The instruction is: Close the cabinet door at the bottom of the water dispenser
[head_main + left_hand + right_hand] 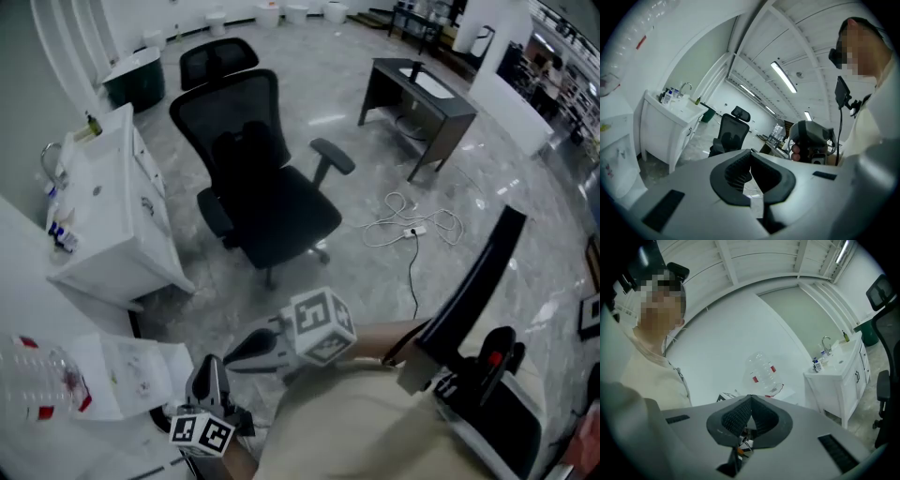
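White water dispenser (122,375) at 8 o'clock, bottom cabinet door nowhere in shot

Both your grippers are clenched on nothing: the left gripper (751,153) aims out at the black office chair (262,187) up at 12, and the right gripper (750,399) looks toward the clear bottle (761,373) on top of the dispenser. Biggest risk I see is that no view shows you the door. Reaching low, you'd be going in blind and could shove the dispenser body or knock the bottle instead. The two grippers also sit just beside each other around 6 to 7 o'clock in the head view, so a quick swing could clack them together. And closed tips might skid off a smooth door panel.
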{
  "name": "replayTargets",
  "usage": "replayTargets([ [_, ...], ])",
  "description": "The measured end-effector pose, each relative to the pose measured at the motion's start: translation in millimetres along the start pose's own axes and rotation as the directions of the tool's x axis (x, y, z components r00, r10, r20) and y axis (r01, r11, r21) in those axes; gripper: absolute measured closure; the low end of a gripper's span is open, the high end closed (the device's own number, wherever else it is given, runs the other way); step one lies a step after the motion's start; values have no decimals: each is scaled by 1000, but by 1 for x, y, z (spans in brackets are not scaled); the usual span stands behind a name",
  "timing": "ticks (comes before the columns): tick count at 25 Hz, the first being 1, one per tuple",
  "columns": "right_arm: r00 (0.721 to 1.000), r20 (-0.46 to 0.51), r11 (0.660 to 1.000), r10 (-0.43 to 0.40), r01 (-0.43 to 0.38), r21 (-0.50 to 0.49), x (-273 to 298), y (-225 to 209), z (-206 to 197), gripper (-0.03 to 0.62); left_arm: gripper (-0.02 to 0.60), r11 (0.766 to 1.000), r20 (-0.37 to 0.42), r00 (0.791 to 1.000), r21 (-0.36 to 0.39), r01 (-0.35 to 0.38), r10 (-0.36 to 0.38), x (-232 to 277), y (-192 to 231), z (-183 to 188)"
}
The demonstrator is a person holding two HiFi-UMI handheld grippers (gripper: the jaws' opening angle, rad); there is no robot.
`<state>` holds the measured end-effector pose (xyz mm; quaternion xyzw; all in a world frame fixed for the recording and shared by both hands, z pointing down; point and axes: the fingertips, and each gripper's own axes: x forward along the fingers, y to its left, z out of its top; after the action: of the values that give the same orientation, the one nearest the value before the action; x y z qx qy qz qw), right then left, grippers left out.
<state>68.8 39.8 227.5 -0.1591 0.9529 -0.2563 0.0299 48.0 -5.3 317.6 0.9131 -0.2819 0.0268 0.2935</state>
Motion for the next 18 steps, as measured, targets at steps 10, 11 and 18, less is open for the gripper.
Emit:
replayTargets([
  [10, 967, -18, 958, 254, -248, 145, 46, -63, 15, 594, 592, 920, 53, 921, 61, -388, 385, -41, 38, 25],
  [11, 958, -25, 946, 287, -279, 163, 56, -65, 14, 594, 592, 903, 61, 904, 44, -427, 424, -49, 44, 27],
  [18, 842, -111, 841, 527, -499, 209, 94, -77, 23, 594, 592, 732, 113, 724, -88, -675, 681, -74, 63, 35],
])
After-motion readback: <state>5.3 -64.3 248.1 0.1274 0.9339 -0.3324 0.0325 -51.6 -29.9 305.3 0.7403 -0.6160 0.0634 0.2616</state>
